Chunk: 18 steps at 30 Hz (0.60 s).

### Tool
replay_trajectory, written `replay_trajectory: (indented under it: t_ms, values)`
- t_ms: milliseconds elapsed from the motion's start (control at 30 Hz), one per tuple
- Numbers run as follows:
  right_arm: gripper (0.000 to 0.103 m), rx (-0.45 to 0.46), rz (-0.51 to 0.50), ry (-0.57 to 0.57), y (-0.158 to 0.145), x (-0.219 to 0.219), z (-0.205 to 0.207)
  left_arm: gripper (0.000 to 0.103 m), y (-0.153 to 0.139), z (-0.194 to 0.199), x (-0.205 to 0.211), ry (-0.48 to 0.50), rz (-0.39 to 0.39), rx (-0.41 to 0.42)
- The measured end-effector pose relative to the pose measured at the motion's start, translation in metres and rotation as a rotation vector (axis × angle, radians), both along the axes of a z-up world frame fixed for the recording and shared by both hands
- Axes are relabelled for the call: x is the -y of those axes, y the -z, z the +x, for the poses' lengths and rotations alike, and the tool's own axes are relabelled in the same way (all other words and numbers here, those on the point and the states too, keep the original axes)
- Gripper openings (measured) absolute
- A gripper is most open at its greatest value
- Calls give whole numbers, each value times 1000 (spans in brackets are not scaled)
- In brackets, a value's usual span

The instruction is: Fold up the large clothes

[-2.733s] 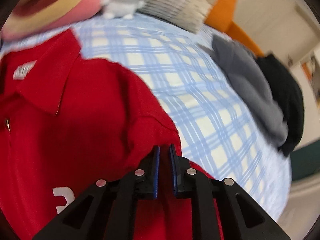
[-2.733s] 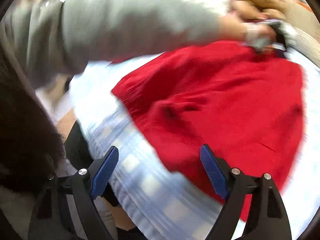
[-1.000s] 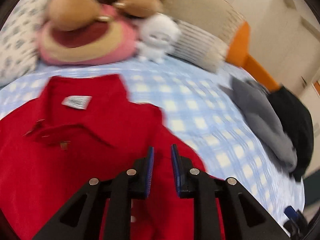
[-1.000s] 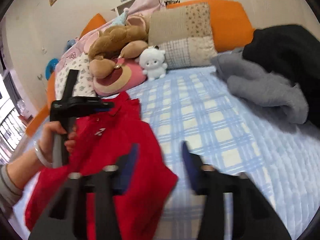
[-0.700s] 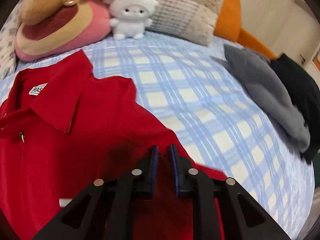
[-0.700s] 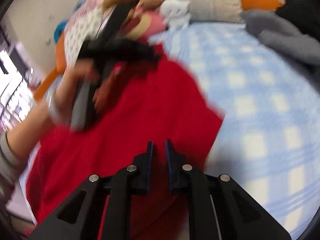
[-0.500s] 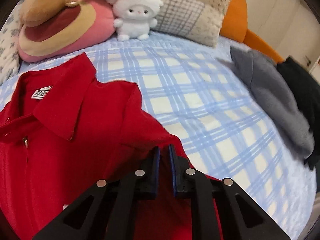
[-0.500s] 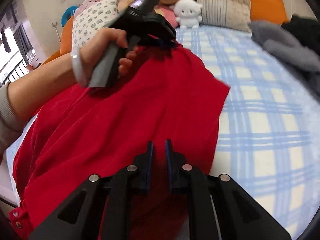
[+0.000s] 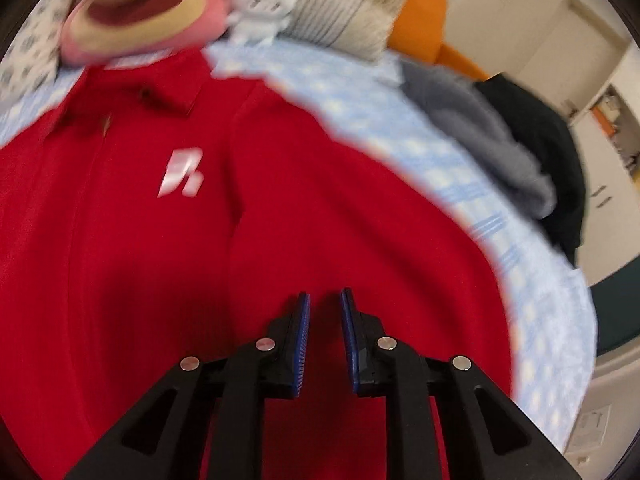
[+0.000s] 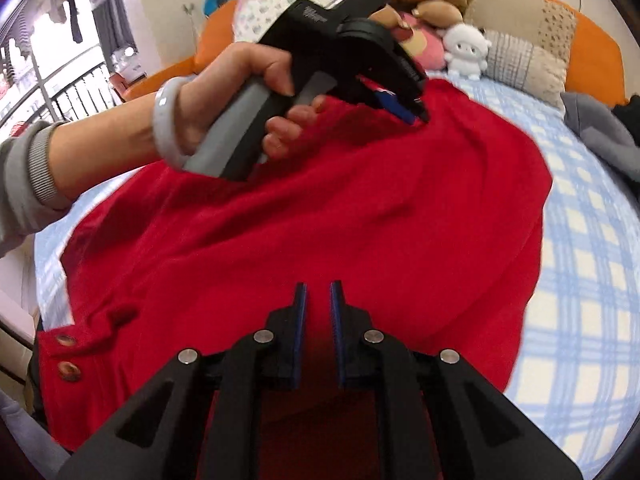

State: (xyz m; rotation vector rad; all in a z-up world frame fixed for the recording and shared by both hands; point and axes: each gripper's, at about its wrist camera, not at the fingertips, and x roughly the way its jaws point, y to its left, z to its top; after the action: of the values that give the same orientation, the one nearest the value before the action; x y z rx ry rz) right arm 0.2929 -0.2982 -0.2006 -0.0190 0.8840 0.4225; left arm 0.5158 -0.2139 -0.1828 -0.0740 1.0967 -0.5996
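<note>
Here, at the far left of the right wrist view, a grey sleeve (image 10: 24, 184) and a hand (image 10: 236, 96) with a pale bracelet (image 10: 168, 120) carry the left gripper (image 10: 404, 110), whose jaws are nearly together and pinch a raised ridge of the red polo shirt (image 10: 320, 216). The shirt lies spread across the blue-checked bed (image 10: 580, 264), its buttoned edge at the lower left. Low in the middle, the right gripper (image 10: 318, 320) has its jaws drawn close with red cloth bunched between them. Behind, a pink and brown plush toy (image 10: 420, 40), a small white plush (image 10: 466, 50) and a patchwork pillow (image 10: 528, 56) sit against the orange headboard (image 10: 600, 60). In the blurred left wrist view, grey clothing (image 9: 480, 128) and black clothing (image 9: 548, 152) lie beside the shirt on the right.
</note>
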Motion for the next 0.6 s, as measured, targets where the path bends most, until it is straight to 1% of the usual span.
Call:
replay_trajectory:
  t_ms: [33,67,133,233,267,300,333,367,400,433,467,500,533,600]
  values:
    - [13,-9,6,12,5,0,2,14,6,-3,-4,-15,-6,35]
    - [13,-10,6,18,6,-1,2,9,7,-4,-4,-25,-2,51]
    - [12,-8,-14,27,5,-3,4,8,8,-4,-4,-31,0,71]
    - [13,8,-44,50,0,-10,-6,9,2,-3,-9,-57,-18,44]
    - [14,16,-38,53,-5,-12,-11,21,-6,-6,-17,-75,-39,40]
    - [14,21,-33,49,-8,-14,-14,34,-11,-10,-23,-81,-61,46]
    - [14,34,-36,46,-12,-18,-18,40,-24,-19,-35,-80,-83,71]
    - [17,54,-49,44,-19,-21,-23,55,-35,-30,-48,-74,-95,103]
    - [25,89,-68,32,-28,-30,-27,78,-45,-41,-62,-73,-104,129]
    - [48,115,-80,27,-35,-36,-28,88,-56,-53,-84,-84,-114,150]
    - [66,140,-88,20,-41,-41,-30,93,-65,-63,-108,-107,-139,164]
    - [67,171,-98,-2,-50,-53,-30,93,-71,-72,-133,-133,-167,165]
    - [65,179,-99,-14,-55,-58,-27,93,-76,-80,-169,-172,-199,151]
    - [65,192,-68,-33,-69,-73,-20,93,-82,-93,-229,-258,-244,130]
